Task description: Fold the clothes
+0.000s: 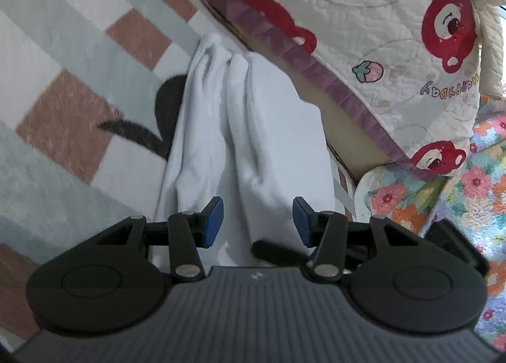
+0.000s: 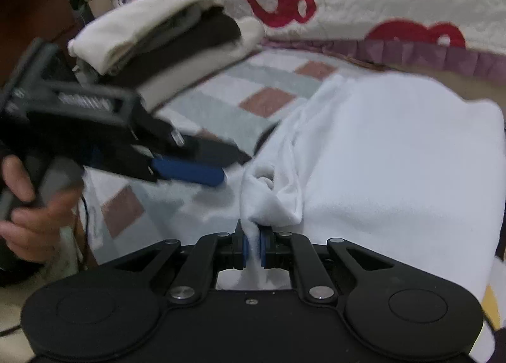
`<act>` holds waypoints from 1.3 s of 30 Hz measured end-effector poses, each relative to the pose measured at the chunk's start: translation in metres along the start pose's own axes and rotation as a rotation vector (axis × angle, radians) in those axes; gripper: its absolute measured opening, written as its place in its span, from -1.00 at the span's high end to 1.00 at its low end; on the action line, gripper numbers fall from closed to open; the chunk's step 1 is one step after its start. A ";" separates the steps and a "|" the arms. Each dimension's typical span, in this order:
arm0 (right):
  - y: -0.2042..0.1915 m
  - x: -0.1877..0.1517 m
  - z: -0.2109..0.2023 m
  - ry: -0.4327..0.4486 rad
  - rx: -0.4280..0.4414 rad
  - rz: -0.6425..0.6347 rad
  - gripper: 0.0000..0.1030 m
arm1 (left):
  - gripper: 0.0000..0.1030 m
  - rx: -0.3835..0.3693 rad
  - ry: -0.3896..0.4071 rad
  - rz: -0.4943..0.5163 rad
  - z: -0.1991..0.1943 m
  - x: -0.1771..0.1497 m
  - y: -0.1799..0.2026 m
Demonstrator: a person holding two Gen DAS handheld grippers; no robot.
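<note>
- Right tool (image 2: 253, 247) pinches a bunched edge of the white garment (image 2: 395, 167), its blue pads pressed together with a thin fold of cloth between them.
- Left tool (image 1: 257, 220) is spread wide above the same white garment (image 1: 253, 129), nothing between its blue pads (image 1: 212, 220); in the right wrist view it enters from the left as a motion-blurred black body with one blue pad showing.
- White garment lies in long ridges on a checked mat (image 1: 79, 84) of grey, white and brown squares, its far end meeting the purple-trimmed edge of a cream quilt (image 1: 363, 31) printed with red bears.
- A dark shape on the mat (image 1: 148, 129) is partly covered by the garment and cannot be identified.
- A person's hand (image 2: 28, 201) grips the left tool's handle at the frame edge, cut off and blurred.
- Folded clothes (image 2: 164, 37), cream and dark, sit stacked on the mat behind, out of focus.
- Floral fabric (image 1: 468, 192) fills the right margin of the left wrist view, its extent hidden.
</note>
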State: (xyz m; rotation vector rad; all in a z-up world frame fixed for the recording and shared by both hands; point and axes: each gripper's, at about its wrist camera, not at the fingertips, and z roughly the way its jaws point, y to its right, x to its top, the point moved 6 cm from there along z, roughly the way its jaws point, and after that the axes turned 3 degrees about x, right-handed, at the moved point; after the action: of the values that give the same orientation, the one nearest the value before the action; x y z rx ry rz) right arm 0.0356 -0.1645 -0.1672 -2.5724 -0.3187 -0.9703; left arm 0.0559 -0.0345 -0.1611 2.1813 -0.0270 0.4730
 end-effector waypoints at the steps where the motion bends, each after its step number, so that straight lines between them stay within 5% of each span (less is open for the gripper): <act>1: -0.001 0.005 -0.005 0.018 0.010 0.003 0.80 | 0.07 -0.009 -0.002 -0.011 0.001 0.000 0.000; 4: -0.006 0.017 -0.020 0.071 0.052 0.017 0.79 | 0.00 -0.039 0.005 -0.040 0.000 0.002 -0.001; 10: -0.004 -0.023 0.008 -0.048 0.038 0.031 0.80 | 0.00 -0.017 -0.051 -0.058 0.008 -0.002 -0.011; 27: -0.008 -0.008 -0.013 0.092 0.183 0.057 0.80 | 0.00 -0.034 -0.061 -0.081 0.018 -0.008 -0.003; 29: -0.008 -0.012 -0.012 0.079 0.184 0.047 0.80 | 0.23 -0.016 -0.070 -0.050 0.024 -0.010 0.002; 30: -0.007 -0.014 -0.011 0.072 0.185 0.042 0.80 | 0.68 -0.003 -0.071 -0.029 0.026 -0.012 0.004; 34: -0.007 -0.017 -0.011 0.026 0.162 -0.005 0.81 | 0.82 0.086 -0.057 0.122 0.031 -0.014 0.020; 37: -0.010 -0.017 -0.032 -0.010 0.104 -0.147 0.64 | 0.82 0.153 -0.005 0.262 0.023 -0.008 0.034; 39: 0.001 -0.022 -0.049 -0.038 0.026 -0.238 0.09 | 0.82 0.158 0.011 0.290 0.021 -0.006 0.038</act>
State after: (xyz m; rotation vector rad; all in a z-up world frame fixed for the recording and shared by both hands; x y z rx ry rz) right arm -0.0097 -0.1875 -0.1481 -2.5727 -0.6563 -0.9894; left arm 0.0503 -0.0751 -0.1449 2.3407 -0.3137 0.6693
